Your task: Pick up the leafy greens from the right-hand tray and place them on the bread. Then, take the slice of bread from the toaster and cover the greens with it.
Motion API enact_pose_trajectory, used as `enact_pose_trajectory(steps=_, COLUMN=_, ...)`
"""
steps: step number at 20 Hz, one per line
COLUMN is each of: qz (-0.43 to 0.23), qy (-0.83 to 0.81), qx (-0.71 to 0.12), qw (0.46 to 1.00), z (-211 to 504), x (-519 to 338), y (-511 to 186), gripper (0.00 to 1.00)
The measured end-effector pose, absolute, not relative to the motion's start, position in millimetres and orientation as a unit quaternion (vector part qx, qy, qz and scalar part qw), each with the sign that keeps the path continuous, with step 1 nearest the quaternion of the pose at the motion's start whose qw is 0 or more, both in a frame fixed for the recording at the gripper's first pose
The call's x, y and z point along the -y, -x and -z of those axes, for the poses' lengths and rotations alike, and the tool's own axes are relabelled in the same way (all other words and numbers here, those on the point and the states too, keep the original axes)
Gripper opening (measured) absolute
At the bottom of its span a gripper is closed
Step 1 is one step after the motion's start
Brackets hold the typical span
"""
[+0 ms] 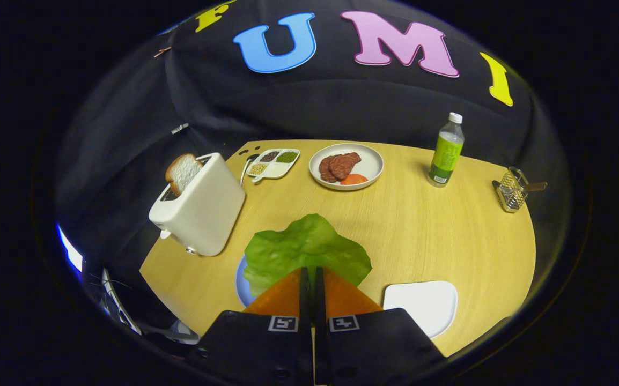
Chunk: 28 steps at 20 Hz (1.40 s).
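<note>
My gripper (312,269) is shut on a green lettuce leaf (304,252), pinching its near edge. The leaf hangs spread out over a blue plate (242,287), whose rim shows to the left of my fingers. Whatever lies on that plate is hidden by the leaf. A white toaster (199,206) stands beyond and to the left, tilted in the fisheye view, with a slice of bread (182,172) sticking up from its slot. To the right of my fingers lies a white tray (422,305) with a bare surface.
At the back of the wooden table (422,230) sit a white plate of meat slices and tomato (347,166), a divided dish of seeds (273,163), a green-labelled bottle (446,153) and a wire holder (510,190) at the far right.
</note>
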<state>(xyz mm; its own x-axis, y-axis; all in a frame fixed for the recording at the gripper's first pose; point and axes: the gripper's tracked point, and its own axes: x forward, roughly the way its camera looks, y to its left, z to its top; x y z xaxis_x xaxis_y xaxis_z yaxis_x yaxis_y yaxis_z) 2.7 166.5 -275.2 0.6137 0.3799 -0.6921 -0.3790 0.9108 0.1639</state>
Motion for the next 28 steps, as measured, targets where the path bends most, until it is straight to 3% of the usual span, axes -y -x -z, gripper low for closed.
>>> enact_pose_trajectory(steps=9, qz=-0.234, qy=0.044, qx=-0.438, qw=0.867, z=336, x=-209, y=-9, gripper=0.06)
enact_pose_trajectory(steps=17, qz=-0.214, qy=0.076, qx=-0.463, qw=0.857, z=365, x=-212, y=-18, gripper=0.09)
enact_pose_trajectory(steps=24, qz=-0.194, qy=0.097, qx=-0.452, qw=0.865, z=363, x=-207, y=-23, gripper=0.34)
enact_pose_trajectory(steps=27, qz=-0.2, qy=0.081, qx=-0.436, qw=0.874, z=348, x=-212, y=-24, gripper=0.57)
enact_pose_trajectory(steps=28, qz=-0.201, qy=0.077, qx=-0.432, qw=0.876, z=343, x=-211, y=-25, gripper=0.72)
